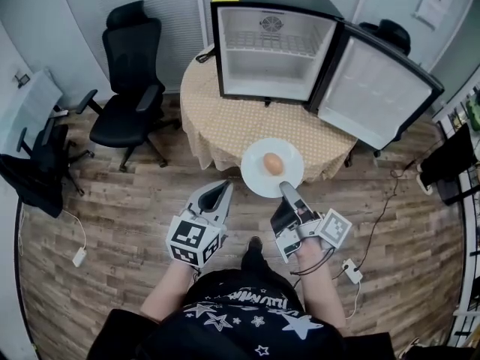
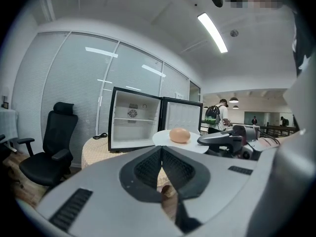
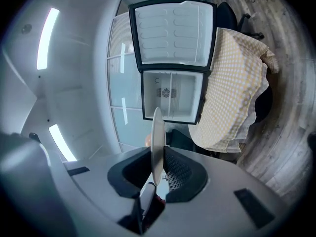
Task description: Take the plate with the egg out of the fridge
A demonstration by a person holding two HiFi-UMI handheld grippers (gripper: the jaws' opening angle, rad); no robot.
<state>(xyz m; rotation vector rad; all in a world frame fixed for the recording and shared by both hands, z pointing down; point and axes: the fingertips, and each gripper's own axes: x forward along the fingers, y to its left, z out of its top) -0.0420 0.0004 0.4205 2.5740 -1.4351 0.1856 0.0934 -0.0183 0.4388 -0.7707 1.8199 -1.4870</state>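
A white plate (image 1: 253, 174) with a brown egg (image 1: 273, 163) on it hangs level in the air, just in front of the round table's near edge. My right gripper (image 1: 286, 190) is shut on the plate's near rim. In the right gripper view the plate (image 3: 157, 132) stands edge-on between the pads, and the egg (image 3: 147, 140) just peeks out behind it. My left gripper (image 1: 218, 191) hovers left of the plate, shut and empty. From the left gripper (image 2: 161, 158) view, the egg (image 2: 179, 135) and plate (image 2: 160, 137) show beyond its tip.
The small black fridge (image 1: 274, 43) stands on the table (image 1: 225, 130) with a checked cloth; its door (image 1: 382, 88) is swung wide to the right and its inside is bare. Black office chairs (image 1: 127, 73) stand left. Cables and a power strip (image 1: 351, 270) lie on the wood floor.
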